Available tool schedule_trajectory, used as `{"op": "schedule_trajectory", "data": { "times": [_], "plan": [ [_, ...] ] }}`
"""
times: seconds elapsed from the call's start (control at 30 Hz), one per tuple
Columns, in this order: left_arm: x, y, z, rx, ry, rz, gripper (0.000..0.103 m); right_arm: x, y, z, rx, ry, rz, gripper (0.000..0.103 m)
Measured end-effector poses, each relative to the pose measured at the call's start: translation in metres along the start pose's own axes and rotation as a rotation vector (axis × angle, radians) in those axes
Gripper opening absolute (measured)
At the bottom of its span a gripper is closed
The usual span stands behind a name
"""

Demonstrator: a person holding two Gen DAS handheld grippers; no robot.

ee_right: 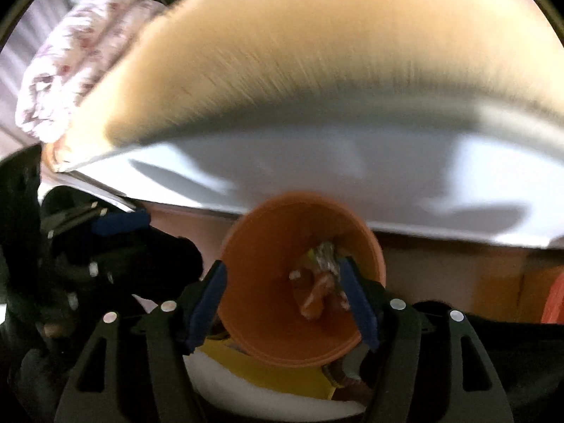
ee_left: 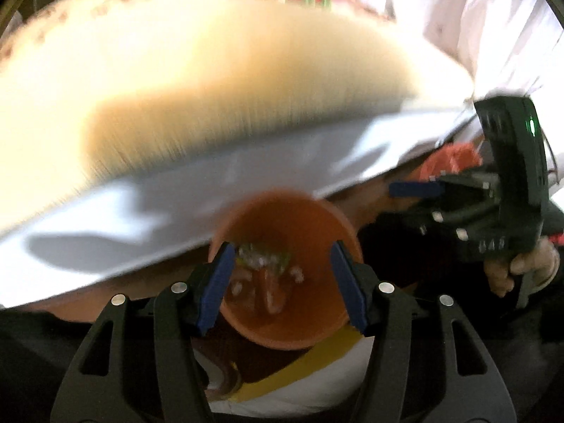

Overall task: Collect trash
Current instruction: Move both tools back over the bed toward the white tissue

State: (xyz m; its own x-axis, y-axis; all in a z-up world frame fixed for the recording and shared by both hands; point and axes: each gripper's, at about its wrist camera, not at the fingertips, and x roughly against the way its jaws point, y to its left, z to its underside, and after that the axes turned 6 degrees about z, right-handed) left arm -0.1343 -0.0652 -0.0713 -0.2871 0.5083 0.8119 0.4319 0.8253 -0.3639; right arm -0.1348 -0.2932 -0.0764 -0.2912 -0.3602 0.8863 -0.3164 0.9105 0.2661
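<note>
Trash (ee_left: 268, 271) lies crumpled at the bottom of the orange bin (ee_left: 285, 211) below the table edge, so your left gripper (ee_left: 282, 282) and right gripper (ee_right: 282, 299) hang over it released, grasping nothing.

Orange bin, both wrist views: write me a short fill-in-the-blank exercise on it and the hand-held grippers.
1. The bin under both hand-held grippers is coloured ____.
2. Crumpled trash lies ____ the bin.
3. The left hand-held gripper has its jaws ____, with nothing held between its blue pads.
4. The right hand-held gripper holds ____.

Missing words: orange; inside; open; nothing
</note>
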Motion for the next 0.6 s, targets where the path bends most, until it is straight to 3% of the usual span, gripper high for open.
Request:
{"op": "schedule_trajectory", "data": {
  "times": [0.07,0.13,0.27,0.43,0.6],
  "plan": [
    [0.026,-0.006,-0.020,-0.020,-0.089,-0.037,0.069,0.031,-0.003,-0.009,0.037,-0.071,-0.002,0.070],
    [0.046,-0.010,-0.042,-0.040,-0.171,-0.068,0.074,0.056,0.000,-0.028,0.071,-0.148,0.010,0.076],
    [0.061,-0.004,-0.095,-0.011,-0.285,-0.146,0.080,0.084,-0.004,-0.072,0.091,-0.285,0.069,0.078],
    [0.040,0.025,-0.172,0.178,-0.348,-0.182,0.081,0.103,-0.027,-0.141,0.049,-0.477,0.119,0.081],
    [0.011,0.057,-0.216,0.376,-0.353,-0.187,0.081,0.104,-0.044,-0.172,0.016,-0.552,0.093,0.083]
  ]
}}
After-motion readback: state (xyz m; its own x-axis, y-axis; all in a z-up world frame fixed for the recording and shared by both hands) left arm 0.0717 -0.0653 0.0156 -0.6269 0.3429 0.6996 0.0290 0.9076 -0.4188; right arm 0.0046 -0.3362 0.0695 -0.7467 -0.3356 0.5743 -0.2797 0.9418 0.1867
